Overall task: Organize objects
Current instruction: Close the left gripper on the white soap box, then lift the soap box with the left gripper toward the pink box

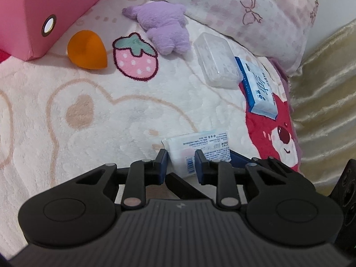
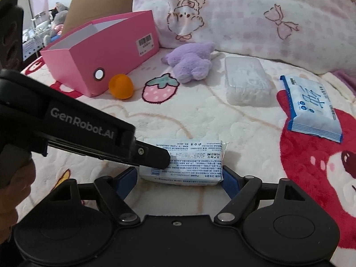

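Observation:
A white tissue pack with printed text (image 1: 200, 146) (image 2: 189, 160) lies on the blanket. My left gripper (image 1: 180, 163) is shut on its left end; its fingers (image 2: 153, 155) show from the side in the right wrist view. My right gripper (image 2: 180, 180) is open, its blue pads on either side of the pack's near edge. An open pink box (image 2: 100, 55) (image 1: 44, 11) stands at the far left. An orange sponge (image 2: 121, 86) (image 1: 87, 50), a purple plush (image 2: 191, 63) (image 1: 164, 26), a clear plastic case (image 2: 247, 82) (image 1: 215, 60) and a blue-and-white tissue pack (image 2: 311, 109) (image 1: 258, 86) lie on the blanket.
A patterned fleece blanket (image 2: 200, 115) covers the bed. A pink-patterned pillow (image 2: 255, 15) lies along the back. A cardboard piece (image 2: 93, 4) leans behind the pink box. A gold curtain (image 1: 322, 89) hangs at the right in the left wrist view.

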### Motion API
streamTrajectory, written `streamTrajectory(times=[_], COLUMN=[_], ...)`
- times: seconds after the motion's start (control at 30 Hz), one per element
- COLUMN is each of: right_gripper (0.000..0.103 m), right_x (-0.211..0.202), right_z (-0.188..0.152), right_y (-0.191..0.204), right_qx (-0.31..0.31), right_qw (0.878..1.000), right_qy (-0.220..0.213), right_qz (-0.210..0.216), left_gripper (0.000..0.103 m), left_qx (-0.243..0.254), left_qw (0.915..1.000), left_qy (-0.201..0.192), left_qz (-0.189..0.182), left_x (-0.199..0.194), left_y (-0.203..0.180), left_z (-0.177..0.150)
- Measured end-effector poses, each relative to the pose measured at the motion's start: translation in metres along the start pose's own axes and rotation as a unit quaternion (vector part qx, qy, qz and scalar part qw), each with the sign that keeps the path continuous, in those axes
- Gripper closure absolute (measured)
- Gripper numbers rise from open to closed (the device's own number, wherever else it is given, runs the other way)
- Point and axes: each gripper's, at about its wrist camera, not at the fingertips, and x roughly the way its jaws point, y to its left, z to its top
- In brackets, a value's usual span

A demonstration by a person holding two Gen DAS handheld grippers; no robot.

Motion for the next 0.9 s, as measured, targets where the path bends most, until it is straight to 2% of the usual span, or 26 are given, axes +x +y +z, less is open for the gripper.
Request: streamTrajectory(times=[0.2, 0.33, 0.63, 0.77, 0.9], right_gripper=[0.019, 0.020, 0.020, 0.019, 0.019], right_x=[-0.008, -0.016, -0.030, -0.041, -0.050], right_z=[0.003, 0.007, 0.019, 0.022, 0.027], right_y=[0.007, 0.017, 0.030, 0.038, 0.043], right_qx=[0.000, -0.004, 0.009, 0.003, 0.012], right_qw=[1.000, 1.000, 1.000, 1.000, 0.999], right_qy=[-0.002, -0.003, -0.003, -0.010, -0.013], right_qz=[-0.010, -0.016, -0.014, 0.009, 0.027], left_gripper=[0.078, 0.077, 0.078, 0.076, 0.078], left_qx=[0.006, 0.046, 0.029, 0.038, 0.032], left_qw=[0.9999, 0.9983, 0.9994, 0.9988, 0.9993], left_qy=[0.009, 0.018, 0.013, 0.006, 0.008], left_qz=[0.004, 0.030, 0.017, 0.031, 0.016], left_x=[-0.008, -0.020, -0.047, -0.061, -0.083], left_y=[-0.005, -0.017, -0.012, -0.014, -0.009], left_z=[0.002, 0.004, 0.011, 0.013, 0.019])
